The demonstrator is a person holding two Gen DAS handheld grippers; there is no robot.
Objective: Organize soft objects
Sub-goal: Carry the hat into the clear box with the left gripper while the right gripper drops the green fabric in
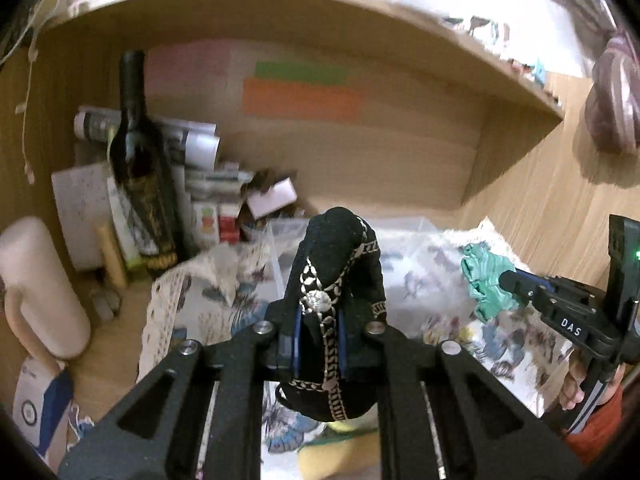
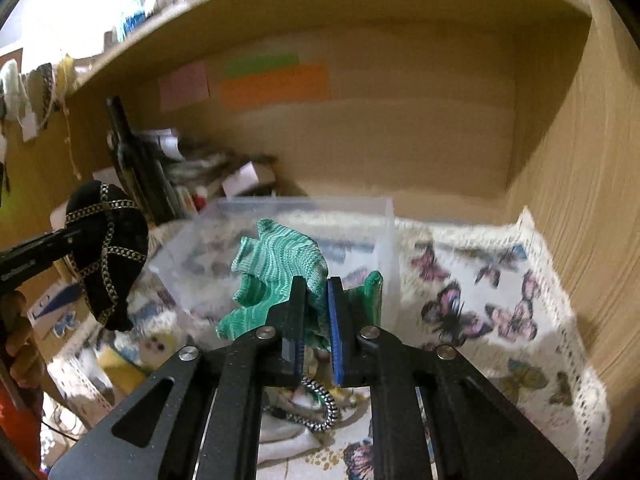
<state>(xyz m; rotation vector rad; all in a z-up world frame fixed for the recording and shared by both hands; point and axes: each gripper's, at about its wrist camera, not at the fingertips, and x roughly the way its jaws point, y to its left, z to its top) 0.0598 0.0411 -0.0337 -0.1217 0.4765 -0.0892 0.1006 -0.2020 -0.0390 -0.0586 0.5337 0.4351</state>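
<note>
My left gripper (image 1: 320, 320) is shut on a black velvet pouch with gold chain trim (image 1: 336, 264), held up in the air; the pouch also shows at the left of the right wrist view (image 2: 106, 252). My right gripper (image 2: 317, 304) is shut on a green knitted cloth (image 2: 276, 264), lifted above a clear plastic bin (image 2: 280, 208). In the left wrist view the right gripper (image 1: 508, 280) holds the green cloth (image 1: 482, 280) at the right. The bin (image 1: 404, 228) stands on a butterfly-print cloth (image 2: 480, 312) inside a wooden shelf bay.
A dark wine bottle (image 1: 140, 168) stands at the back left among papers and small boxes (image 1: 224, 196). A cream jug (image 1: 40, 288) is at far left. A braided cord (image 2: 324, 404) and yellow soft items (image 2: 132, 356) lie below. The shelf's side wall (image 2: 580, 220) is at the right.
</note>
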